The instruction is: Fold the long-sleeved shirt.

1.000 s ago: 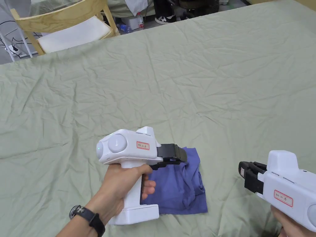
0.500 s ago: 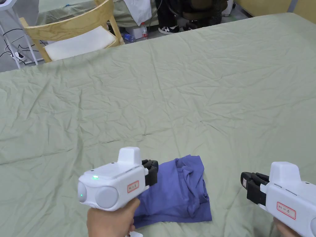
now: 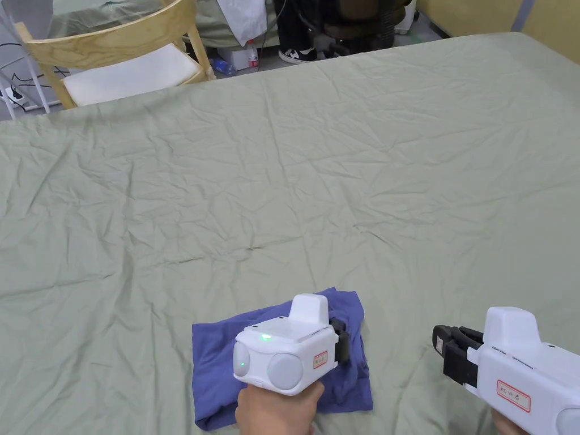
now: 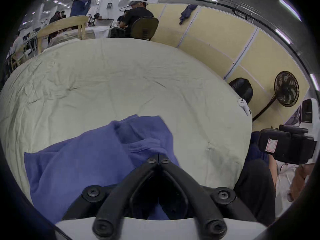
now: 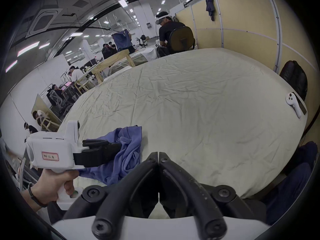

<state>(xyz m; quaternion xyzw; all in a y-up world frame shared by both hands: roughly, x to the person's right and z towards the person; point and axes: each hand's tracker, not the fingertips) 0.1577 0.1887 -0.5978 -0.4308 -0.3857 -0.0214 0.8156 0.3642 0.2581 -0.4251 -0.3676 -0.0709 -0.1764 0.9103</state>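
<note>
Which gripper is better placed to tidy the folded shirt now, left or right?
Probably the left gripper: it is directly over the blue shirt. The right gripper is beside the shirt, over bare sheet.

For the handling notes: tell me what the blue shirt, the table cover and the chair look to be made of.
Shirt: soft matte fabric, probably cotton knit; it slumps in limp folds.
Table cover: thin pale green woven cloth, matte; fine sharp creases all over.
Chair: light wood frame, with visible grain and a smooth finish; the white seat pad's material is unclear.
</note>
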